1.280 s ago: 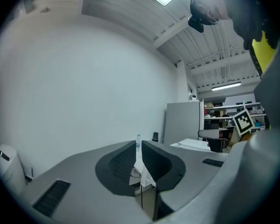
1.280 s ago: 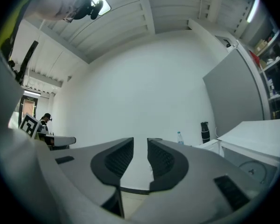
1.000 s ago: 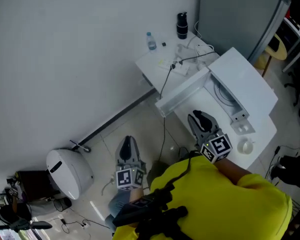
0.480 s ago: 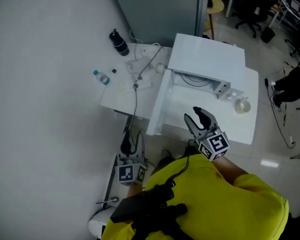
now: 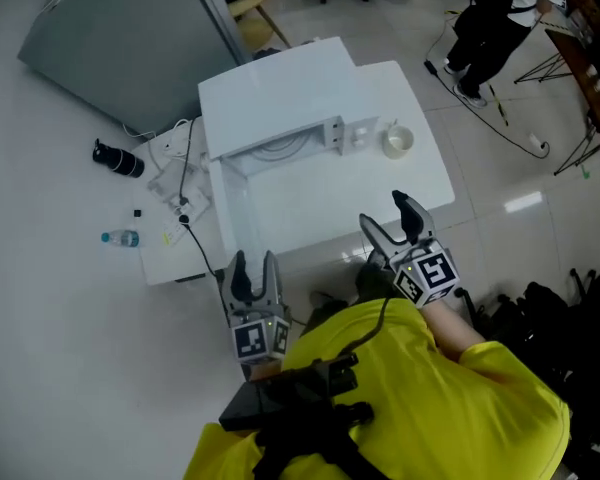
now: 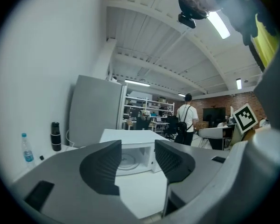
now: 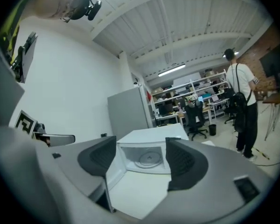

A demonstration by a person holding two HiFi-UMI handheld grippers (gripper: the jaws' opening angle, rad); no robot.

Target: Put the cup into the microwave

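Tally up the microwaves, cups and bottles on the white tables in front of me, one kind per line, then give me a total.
Microwave: 1
Cup: 1
Bottles: 2, the black bottle and the clear water bottle
Total: 4

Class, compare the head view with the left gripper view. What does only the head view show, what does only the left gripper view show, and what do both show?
Only the head view: the small white cup on the white table, beside the white microwave.
Only the left gripper view: the ceiling strip light and the storage shelves far behind.
Both: that microwave with its door open, the black bottle, the clear water bottle with a blue cap and the tall grey cabinet.
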